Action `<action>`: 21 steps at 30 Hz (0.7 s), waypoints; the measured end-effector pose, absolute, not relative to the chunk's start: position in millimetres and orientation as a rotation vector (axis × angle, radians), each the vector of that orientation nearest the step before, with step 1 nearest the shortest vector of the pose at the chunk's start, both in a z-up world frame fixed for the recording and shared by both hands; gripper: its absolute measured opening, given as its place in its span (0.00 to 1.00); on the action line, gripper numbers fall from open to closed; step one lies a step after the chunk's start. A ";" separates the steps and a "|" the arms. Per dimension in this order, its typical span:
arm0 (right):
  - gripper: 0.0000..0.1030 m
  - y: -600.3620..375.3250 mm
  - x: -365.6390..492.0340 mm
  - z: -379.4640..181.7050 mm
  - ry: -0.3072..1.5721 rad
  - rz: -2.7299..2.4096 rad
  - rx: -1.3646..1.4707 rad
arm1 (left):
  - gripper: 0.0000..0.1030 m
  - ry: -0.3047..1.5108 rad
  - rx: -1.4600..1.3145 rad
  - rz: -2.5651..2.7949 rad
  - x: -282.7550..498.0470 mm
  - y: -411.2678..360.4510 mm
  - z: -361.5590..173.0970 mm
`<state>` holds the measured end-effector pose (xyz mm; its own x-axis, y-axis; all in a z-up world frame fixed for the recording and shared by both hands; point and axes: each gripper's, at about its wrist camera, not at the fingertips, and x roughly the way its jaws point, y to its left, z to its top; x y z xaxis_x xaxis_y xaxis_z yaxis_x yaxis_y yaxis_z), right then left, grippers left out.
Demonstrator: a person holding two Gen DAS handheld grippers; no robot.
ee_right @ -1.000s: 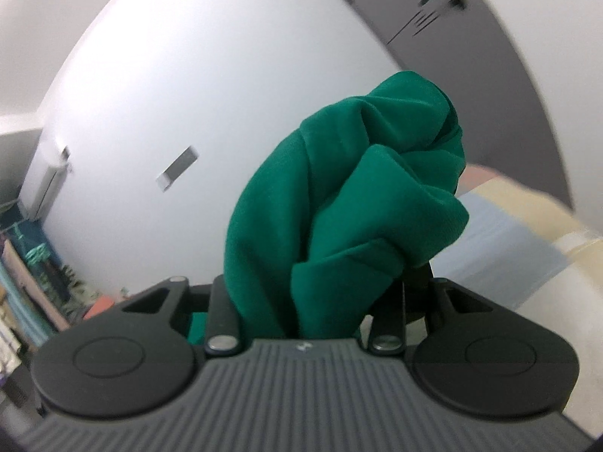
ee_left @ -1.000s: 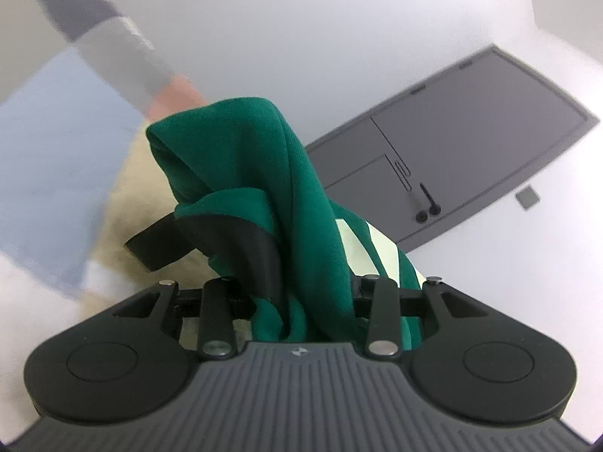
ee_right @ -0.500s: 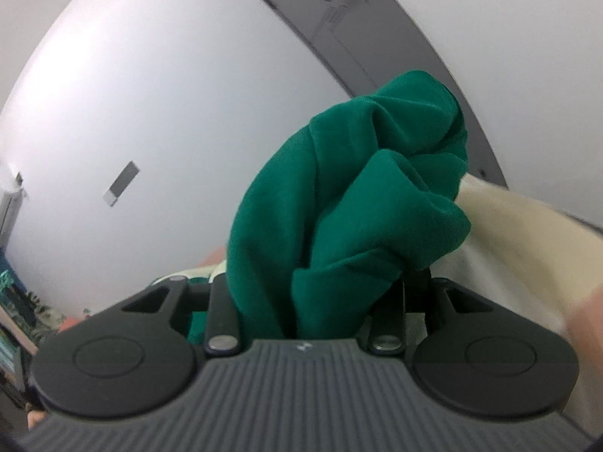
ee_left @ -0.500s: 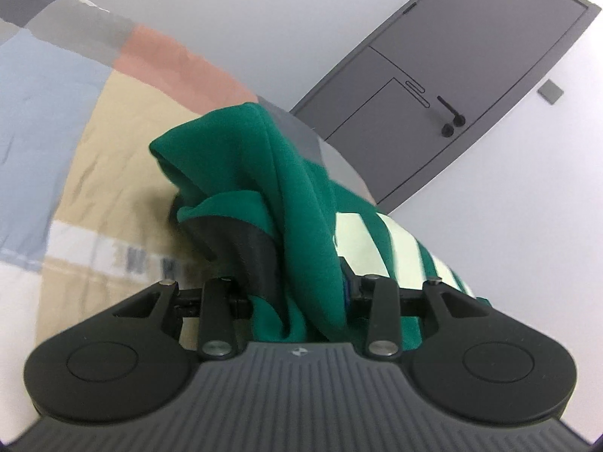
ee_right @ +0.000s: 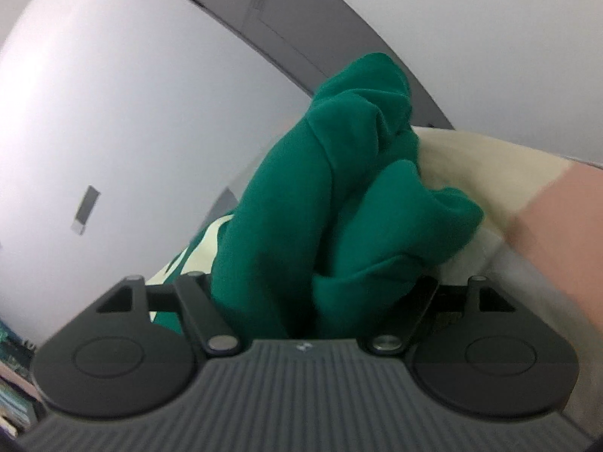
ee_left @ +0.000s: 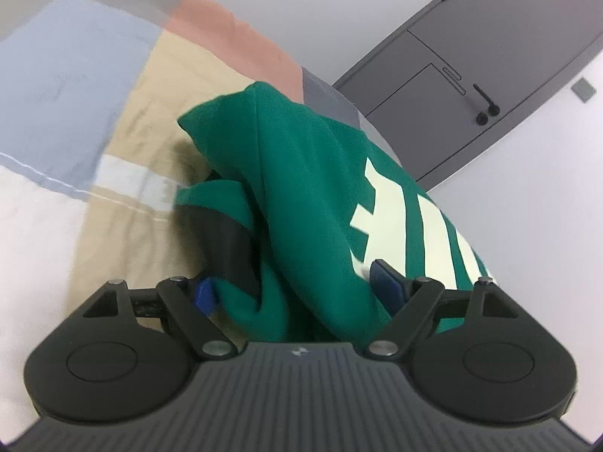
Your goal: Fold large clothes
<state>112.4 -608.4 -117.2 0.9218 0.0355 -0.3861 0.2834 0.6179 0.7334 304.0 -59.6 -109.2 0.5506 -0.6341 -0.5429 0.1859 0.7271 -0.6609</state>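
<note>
A green garment [ee_left: 301,196] with pale printed bars and a black cuff lies bunched on a patchwork bedspread [ee_left: 113,158]. My left gripper [ee_left: 297,286] has its jaws spread wide, with the cloth loose between the blue fingertips [ee_left: 205,293]. In the right wrist view the same green garment [ee_right: 339,207] is bunched in front of my right gripper [ee_right: 312,293], whose jaws are also spread apart around the cloth. The fingertips there are hidden by the fabric.
The bedspread has blue, tan, white, pink and grey patches; it also shows in the right wrist view [ee_right: 508,196]. A grey door [ee_left: 490,64] with a black handle stands behind in a white wall [ee_right: 132,132]. Clutter shows at the lower left [ee_right: 15,395].
Both grippers came down toward the bed with the garment and have opened; the jaws, earlier clamped on the cloth, now stand wide apart. The garment now rests on the bedspread.
</note>
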 end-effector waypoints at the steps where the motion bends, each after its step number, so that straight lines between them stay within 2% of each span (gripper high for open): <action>1: 0.73 -607.2 108.3 -112.7 0.391 -0.160 0.903 | 0.82 0.858 -0.557 -0.507 297.9 -58.3 -104.6; 8: 0.75 -599.3 68.5 -68.1 0.421 -0.256 0.839 | 0.82 0.799 -0.362 -0.495 248.8 -61.1 -52.5; 21: 0.75 -539.4 -26.3 55.4 0.295 -0.138 0.569 | 0.82 0.611 -0.172 -0.579 135.2 -75.5 71.9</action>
<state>-26.3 -539.4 55.4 0.9489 -0.0478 -0.3120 0.2097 0.8343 0.5098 135.2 -75.5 71.9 0.6670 -0.5596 -0.4919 0.4606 0.8286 -0.3181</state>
